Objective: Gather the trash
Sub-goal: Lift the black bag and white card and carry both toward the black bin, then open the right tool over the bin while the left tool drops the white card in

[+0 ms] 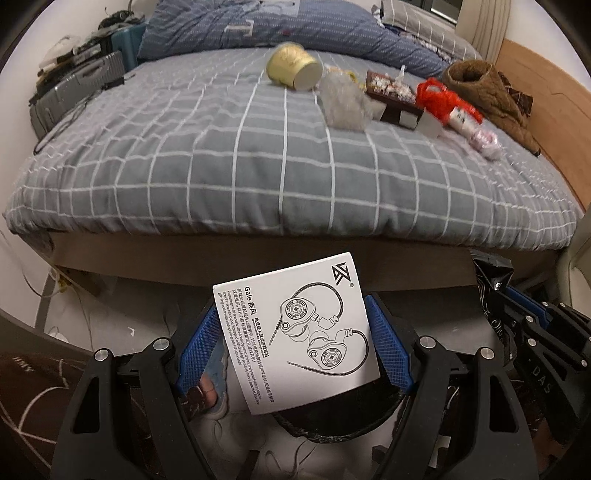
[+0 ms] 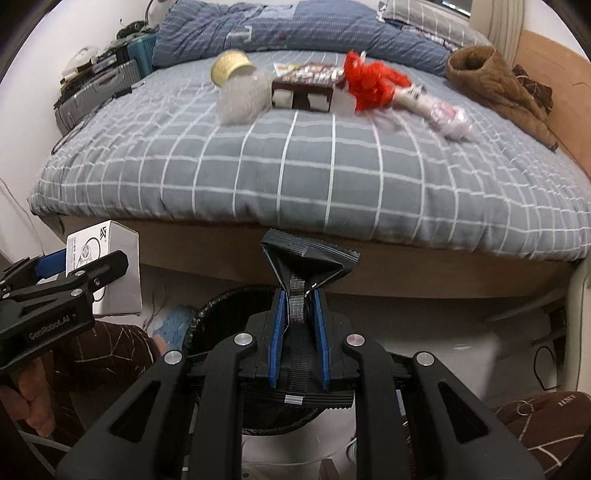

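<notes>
My left gripper (image 1: pixel 293 310) is shut on a white earphone box (image 1: pixel 295 332), its blue pads pressing both sides. The box hangs over a bin with a black liner (image 1: pixel 332 428) on the floor in front of the bed. My right gripper (image 2: pixel 298 295) is shut on a crumpled black foil packet (image 2: pixel 306 254), also above the bin (image 2: pixel 221 310). In the right wrist view, the left gripper (image 2: pixel 74 266) with the box (image 2: pixel 114 254) is at the left. On the bed lie a gold cup (image 1: pixel 291 68), bubble wrap (image 1: pixel 345 103), a brown box (image 1: pixel 391 96), a red bag (image 1: pixel 439 96) and a pink packet (image 1: pixel 484 142).
The grey checked bed (image 1: pixel 258 166) fills the view ahead, with a blue duvet (image 1: pixel 240 29) at its head and a brown jacket (image 1: pixel 487 92) at the right. A grey suitcase (image 1: pixel 74 88) stands left of the bed. The person's blue shoe (image 1: pixel 218 373) is beside the bin.
</notes>
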Available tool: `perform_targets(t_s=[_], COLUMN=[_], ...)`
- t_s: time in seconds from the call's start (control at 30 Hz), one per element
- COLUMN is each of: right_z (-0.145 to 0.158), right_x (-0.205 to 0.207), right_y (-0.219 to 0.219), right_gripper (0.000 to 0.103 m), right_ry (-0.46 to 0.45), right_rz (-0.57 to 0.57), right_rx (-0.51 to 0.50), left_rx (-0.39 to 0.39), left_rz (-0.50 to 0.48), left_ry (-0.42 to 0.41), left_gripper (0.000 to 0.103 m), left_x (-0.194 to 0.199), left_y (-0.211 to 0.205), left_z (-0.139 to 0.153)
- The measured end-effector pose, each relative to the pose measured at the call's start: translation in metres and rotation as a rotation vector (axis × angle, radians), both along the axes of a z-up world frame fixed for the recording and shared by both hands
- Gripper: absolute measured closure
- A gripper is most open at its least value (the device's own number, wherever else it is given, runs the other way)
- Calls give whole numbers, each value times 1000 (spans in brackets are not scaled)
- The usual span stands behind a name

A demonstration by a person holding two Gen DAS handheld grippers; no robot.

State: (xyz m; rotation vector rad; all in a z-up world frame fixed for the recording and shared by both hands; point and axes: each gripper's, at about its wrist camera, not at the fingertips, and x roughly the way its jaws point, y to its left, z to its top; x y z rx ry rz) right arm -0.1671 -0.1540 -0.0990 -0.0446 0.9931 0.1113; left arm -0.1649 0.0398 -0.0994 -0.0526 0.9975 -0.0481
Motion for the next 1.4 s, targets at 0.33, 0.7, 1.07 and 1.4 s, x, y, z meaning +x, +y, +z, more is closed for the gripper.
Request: perform_targets(t_s=[0.33,0.7,1.07,1.4], right_z=[-46,-97,-131,-132], right_x=[25,44,52,55], right_y=[5,23,42,50], right_gripper=[87,87,86,56], right_ry=[97,211,290,292], right_rz=[20,75,136,136], right_rx=[10,35,25,-10], left_rx=[-21,-2,6,14], left_rz=[-17,-28,5,25], left_ry=[72,147,197,211], left_gripper=[28,28,28,28], left_x=[31,49,51,46], left_y=[-3,0,18,25], left_z=[-40,-84,-110,-119])
